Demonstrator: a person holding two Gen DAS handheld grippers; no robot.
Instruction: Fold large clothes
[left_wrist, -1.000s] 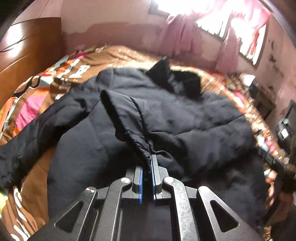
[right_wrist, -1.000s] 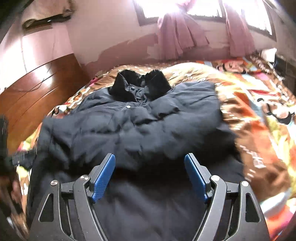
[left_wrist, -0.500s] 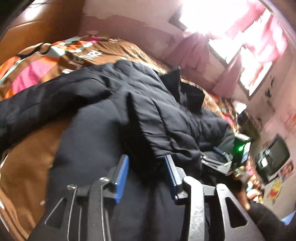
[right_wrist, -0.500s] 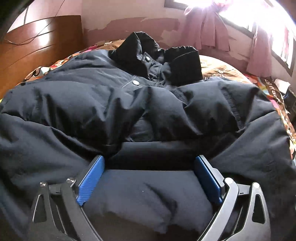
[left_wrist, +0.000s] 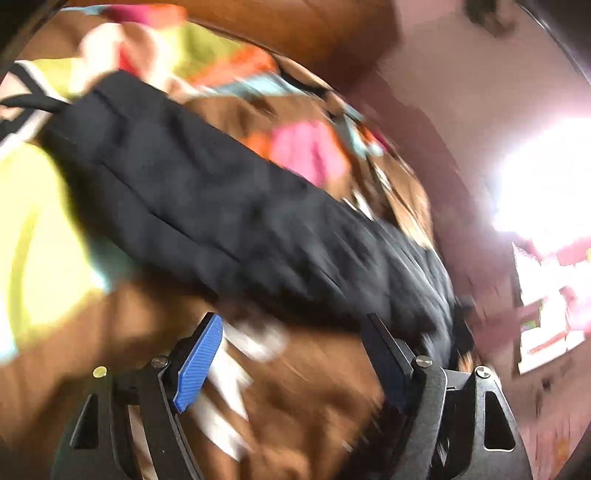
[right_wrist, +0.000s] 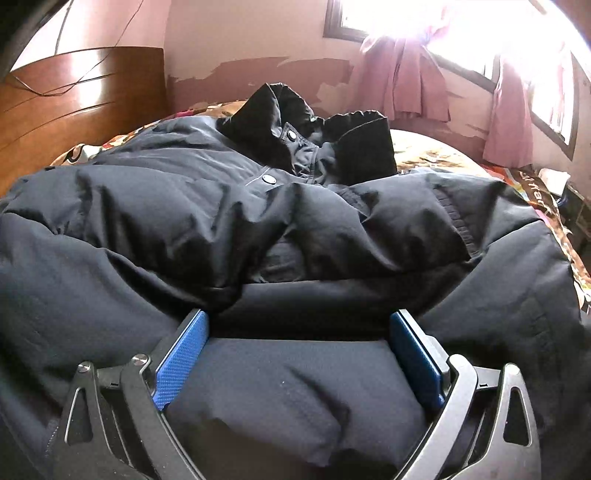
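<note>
A large black padded jacket lies spread on the bed, collar at the far end, one sleeve folded across its chest. My right gripper is open, low over the jacket's lower part, with fabric lying between its blue pads. In the blurred left wrist view, the other sleeve stretches out over the bedspread. My left gripper is open and empty, just short of that sleeve's lower edge.
The bed has a brown, colourfully patterned bedspread. A wooden headboard stands at the left. Pink curtains hang at bright windows on the far wall. Clutter sits at the bed's right side.
My left gripper opened, let go of the folded sleeve and swung left toward the outstretched sleeve. My right gripper dropped onto the jacket's lower part and stays open.
</note>
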